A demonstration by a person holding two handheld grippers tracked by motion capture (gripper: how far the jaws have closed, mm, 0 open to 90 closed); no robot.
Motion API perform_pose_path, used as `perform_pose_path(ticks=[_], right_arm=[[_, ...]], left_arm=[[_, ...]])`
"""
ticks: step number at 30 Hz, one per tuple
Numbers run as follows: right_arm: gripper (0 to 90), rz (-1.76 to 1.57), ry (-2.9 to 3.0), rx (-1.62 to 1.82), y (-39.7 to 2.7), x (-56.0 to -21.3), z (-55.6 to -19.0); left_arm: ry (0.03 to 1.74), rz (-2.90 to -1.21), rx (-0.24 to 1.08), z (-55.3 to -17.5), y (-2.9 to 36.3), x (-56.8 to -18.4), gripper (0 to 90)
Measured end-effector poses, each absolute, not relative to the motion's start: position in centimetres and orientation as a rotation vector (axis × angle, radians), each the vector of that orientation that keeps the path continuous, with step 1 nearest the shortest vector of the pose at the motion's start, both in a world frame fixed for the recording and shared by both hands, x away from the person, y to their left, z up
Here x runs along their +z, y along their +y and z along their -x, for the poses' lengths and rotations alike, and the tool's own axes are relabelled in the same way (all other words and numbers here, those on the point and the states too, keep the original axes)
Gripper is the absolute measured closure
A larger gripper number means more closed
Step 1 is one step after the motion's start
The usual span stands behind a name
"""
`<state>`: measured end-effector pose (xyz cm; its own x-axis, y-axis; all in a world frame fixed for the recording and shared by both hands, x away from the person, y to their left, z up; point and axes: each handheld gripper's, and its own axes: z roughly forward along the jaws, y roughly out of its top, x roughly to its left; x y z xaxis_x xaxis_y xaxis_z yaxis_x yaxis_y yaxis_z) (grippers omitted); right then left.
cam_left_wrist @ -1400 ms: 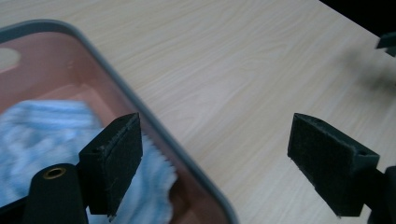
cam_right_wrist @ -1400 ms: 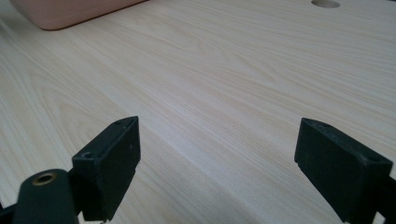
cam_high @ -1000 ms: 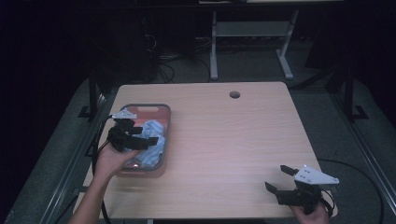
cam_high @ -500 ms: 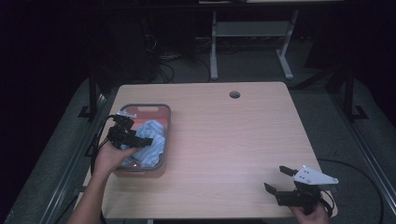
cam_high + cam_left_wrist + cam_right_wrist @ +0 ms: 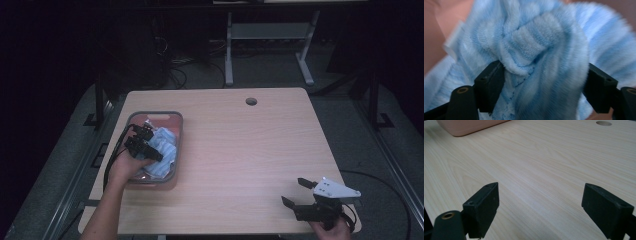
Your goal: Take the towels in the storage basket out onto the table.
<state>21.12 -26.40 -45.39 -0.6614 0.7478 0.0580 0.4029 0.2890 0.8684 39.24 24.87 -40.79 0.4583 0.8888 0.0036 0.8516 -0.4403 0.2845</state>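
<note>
Left gripper [image 5: 150,145] down inside the pink bin [image 5: 167,116] at the left side of the counter [image 5: 250,150]; jaws have just been closing around the blue-and-white striped fleece cloth [image 5: 544,50] that lies bunched in that bin; in the left gripper view a thick fold of it fills the gap, the left pad touching a rolled hem, the right pad at the edge of the pile; whether the pads press yet cannot be told for sure, so I read it as mostly open with cloth between, not a firm grip.

Cloth, judged from its look: light, soft, fluffy, no stiffness at all; it will drape and trail when lifted rather than come up as one piece; not fragile, not slippery, the nap should give the pads good friction; the risk is that a shallow pinch catches a surface fold and the rest drags on the bin wall or pulls free.

Where to take hold: the rolled, stitched hem in the middle of the bunch looks best, since doubled layers give bulk to bite on; close well down, deep into the fold.

Right gripper [image 5: 300,195] at the near right corner of the counter, jaws wide apart, nothing between them, bare wood under them in the right gripper view.
</note>
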Motion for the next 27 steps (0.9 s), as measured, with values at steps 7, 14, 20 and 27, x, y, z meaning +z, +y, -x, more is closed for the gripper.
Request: perform_pose_path(ticks=[7,14,20,27], right_arm=[[13.9,-1.044,2.189,1.333,-26.5,-45.3,-21.0],[14.0,-1.038,2.184,1.337,-26.6,-45.2,-20.9],[14.0,-1.045,2.172,1.336,-27.0,-45.1,-21.0],[14.0,-1.071,2.172,1.338,-27.2,-45.3,-21.2]], left_arm=[[1.552,-2.491,0.187,-40.2,24.4,-41.9,47.1],[1.583,-2.428,0.146,-40.1,25.2,-41.8,60.4],[1.562,-2.4,0.145,-39.7,25.4,-41.2,67.0],[1.528,-2.288,0.077,-38.5,26.7,-40.6,69.4]])
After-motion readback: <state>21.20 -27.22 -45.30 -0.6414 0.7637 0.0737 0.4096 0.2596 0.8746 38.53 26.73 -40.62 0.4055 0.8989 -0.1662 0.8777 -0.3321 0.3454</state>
